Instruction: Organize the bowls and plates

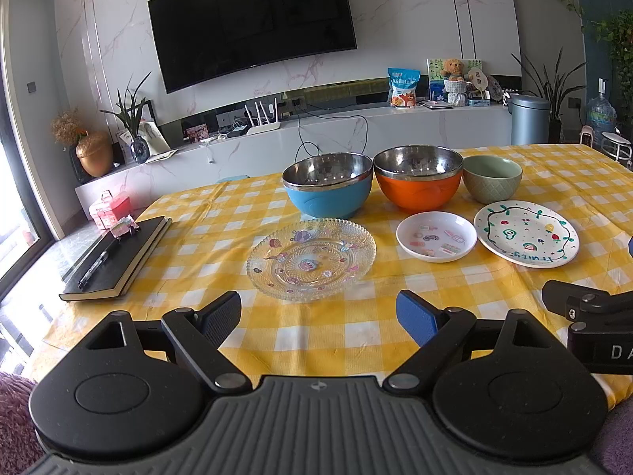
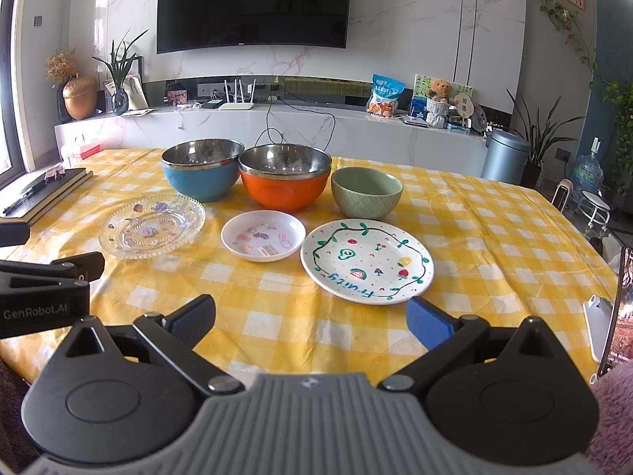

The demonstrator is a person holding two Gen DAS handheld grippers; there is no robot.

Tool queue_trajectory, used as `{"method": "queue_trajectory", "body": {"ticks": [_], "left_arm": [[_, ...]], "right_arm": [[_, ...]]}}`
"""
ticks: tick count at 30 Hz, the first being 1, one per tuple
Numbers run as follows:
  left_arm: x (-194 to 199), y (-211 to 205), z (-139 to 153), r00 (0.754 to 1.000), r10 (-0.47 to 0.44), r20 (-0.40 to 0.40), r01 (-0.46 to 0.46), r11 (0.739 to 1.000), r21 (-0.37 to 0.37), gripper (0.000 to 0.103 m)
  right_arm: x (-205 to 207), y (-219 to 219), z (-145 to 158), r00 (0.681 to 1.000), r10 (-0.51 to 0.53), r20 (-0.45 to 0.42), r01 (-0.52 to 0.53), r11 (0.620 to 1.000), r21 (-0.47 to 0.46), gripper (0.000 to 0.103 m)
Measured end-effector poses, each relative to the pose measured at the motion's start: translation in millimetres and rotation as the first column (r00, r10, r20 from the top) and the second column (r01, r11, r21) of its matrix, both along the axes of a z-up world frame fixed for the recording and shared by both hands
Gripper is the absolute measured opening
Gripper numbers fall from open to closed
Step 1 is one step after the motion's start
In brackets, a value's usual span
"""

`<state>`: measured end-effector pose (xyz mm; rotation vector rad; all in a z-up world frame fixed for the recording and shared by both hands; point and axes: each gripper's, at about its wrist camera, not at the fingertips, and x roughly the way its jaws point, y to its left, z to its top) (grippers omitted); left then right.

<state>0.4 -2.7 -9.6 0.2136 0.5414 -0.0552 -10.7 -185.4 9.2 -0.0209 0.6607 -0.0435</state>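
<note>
Nothing is stacked yet. Both my left gripper (image 1: 318, 312) and right gripper (image 2: 310, 316) hang with jaws spread, holding nothing. At twelve o'clock on the yellow-checked bench (image 2: 494, 229) stand the blue steel-lined bowl (image 2: 202, 174), orange steel-lined bowl (image 2: 285, 182) and green ceramic bowl (image 2: 366, 192); nearer me lie the clear glass plate (image 2: 152, 225), small white dish (image 2: 263, 235) and white fruit-painted plate (image 2: 367, 260), all separate.

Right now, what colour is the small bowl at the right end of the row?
Pale green, the small bowl has a diamond-textured outside; the right wrist view shows it best.

Bare tablecloth (image 2: 300, 328) lies before the plates; bowls (image 2: 285, 182) crowd close behind.
</note>
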Motion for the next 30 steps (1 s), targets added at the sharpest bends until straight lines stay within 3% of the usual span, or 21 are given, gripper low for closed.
{"method": "queue_trajectory", "body": {"ticks": [15, 19, 21, 25, 30], "left_arm": [[2, 0, -2, 1.000, 0.008, -0.016, -0.008, 1.000, -0.014, 0.103], [13, 11, 5, 0.998, 0.001, -0.058, -0.006, 0.995, -0.100, 0.102], [20, 20, 10, 0.997, 0.008, -0.080, -0.020, 0.989, -0.149, 0.092], [38, 35, 21, 0.989, 0.018, -0.149, -0.049, 0.978, -0.204, 0.091], [57, 49, 33, 0.986, -0.012, -0.166, -0.031, 0.968, -0.249, 0.085]], "right_arm": [[0, -1, 0, 1.000, 0.003, -0.002, -0.003, 1.000, 0.016, 0.101], [5, -1, 3, 1.000, 0.022, -0.021, -0.021, 0.997, 0.074, 0.101], [8, 2, 6, 1.000, 0.021, -0.023, -0.019, 0.997, 0.079, 0.100], [14, 9, 9, 0.999, 0.029, -0.013, -0.027, 0.994, 0.105, 0.100], [21, 20, 11, 0.996, 0.060, 0.065, -0.069, 0.986, 0.150, 0.100]]}}
